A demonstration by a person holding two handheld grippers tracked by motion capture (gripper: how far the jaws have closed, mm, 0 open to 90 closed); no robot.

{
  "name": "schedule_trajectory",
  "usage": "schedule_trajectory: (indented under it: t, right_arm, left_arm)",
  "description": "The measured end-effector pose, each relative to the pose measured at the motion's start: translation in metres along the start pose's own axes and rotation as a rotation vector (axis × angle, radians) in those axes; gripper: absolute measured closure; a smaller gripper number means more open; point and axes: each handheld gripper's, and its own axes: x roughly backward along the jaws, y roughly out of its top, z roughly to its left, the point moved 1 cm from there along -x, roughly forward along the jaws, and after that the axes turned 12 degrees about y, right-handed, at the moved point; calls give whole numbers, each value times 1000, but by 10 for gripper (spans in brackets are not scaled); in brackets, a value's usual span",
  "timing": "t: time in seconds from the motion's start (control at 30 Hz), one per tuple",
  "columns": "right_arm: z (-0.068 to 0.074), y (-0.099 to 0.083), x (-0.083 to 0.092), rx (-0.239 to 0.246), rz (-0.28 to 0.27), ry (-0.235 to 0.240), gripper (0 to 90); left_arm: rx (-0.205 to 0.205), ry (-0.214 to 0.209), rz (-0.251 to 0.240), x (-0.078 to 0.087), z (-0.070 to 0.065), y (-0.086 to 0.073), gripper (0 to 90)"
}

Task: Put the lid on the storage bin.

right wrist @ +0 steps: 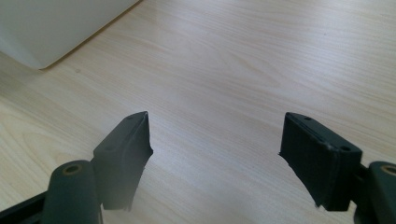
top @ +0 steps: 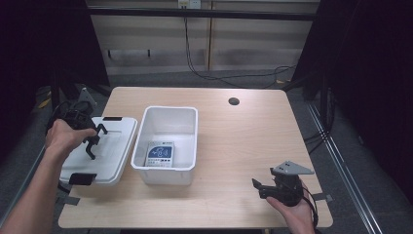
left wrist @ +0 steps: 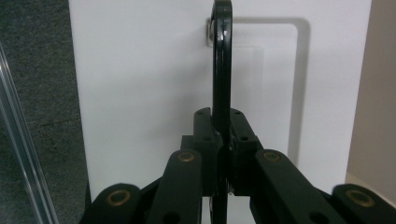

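While the left gripper [top: 92, 141] pinches the black handle [left wrist: 222, 70] of the white lid [top: 114, 146], that lid lies flat at the table's [top: 243, 146] nine o'clock edge, its long axis running six to twelve o'clock. Just beside it, toward three o'clock, the white bin [top: 168, 144] stands open-side up, holding a blue-and-white packet [top: 160, 155]. At five o'clock the right gripper [top: 259, 187] hovers, jaws spread wide, pointing toward nine o'clock.
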Motion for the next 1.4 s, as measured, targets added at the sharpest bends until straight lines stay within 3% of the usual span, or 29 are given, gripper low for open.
schedule_trajectory:
  t: [0.2, 0.83, 1.13, 1.23, 1.4]
  right_arm:
    - [0, 0, 0, 0, 0, 0, 239]
    - [0, 0, 0, 0, 0, -1, 234]
    - [0, 0, 0, 1, -2, -1, 233]
    - [-1, 0, 0, 0, 0, -4, 233]
    - [-1, 0, 0, 1, -1, -4, 233]
  left_arm:
    - [-15, 12, -7, 3, -1, -1, 849]
    - [-54, -16, -54, 35, 3, -4, 848]
    - [-76, -23, -71, 51, 0, -6, 848]
    - [-66, -29, -75, 59, 0, -5, 848]
    - [-90, -31, -88, 66, -6, -4, 848]
